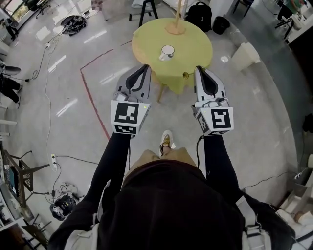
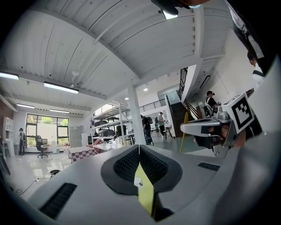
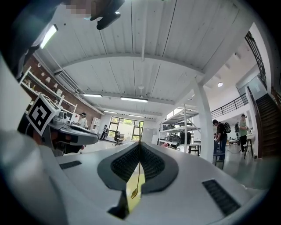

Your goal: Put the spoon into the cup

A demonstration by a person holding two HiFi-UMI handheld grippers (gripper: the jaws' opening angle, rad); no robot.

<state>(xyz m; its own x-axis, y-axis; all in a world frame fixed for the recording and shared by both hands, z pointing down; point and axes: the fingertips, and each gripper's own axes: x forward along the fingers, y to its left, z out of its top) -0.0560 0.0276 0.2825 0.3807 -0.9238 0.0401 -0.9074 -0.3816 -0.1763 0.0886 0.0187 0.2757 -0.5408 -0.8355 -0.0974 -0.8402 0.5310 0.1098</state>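
A white cup (image 1: pixel 167 52) stands near the middle of a round yellow table (image 1: pixel 146 35) ahead of me. My right gripper (image 1: pixel 198 69) is shut on a thin golden spoon (image 1: pixel 186 75), whose bowl hangs below the jaws at the table's near edge. In the right gripper view the spoon (image 3: pixel 133 191) shows in the slit of the closed gripper (image 3: pixel 140 144). My left gripper (image 1: pixel 145 66) is level beside it, shut with nothing in it. In the left gripper view, the gripper (image 2: pixel 139 147) frames the cup (image 2: pixel 137 180) on yellow cloth through its slit.
A wooden pole on a round base (image 1: pixel 175 25) stands at the table's far side. Beyond the table are a black backpack (image 1: pixel 200 14) and a white bin (image 1: pixel 244 54). A red tape line (image 1: pixel 91 93) runs on the floor at left. My foot (image 1: pixel 166 141) is below the grippers.
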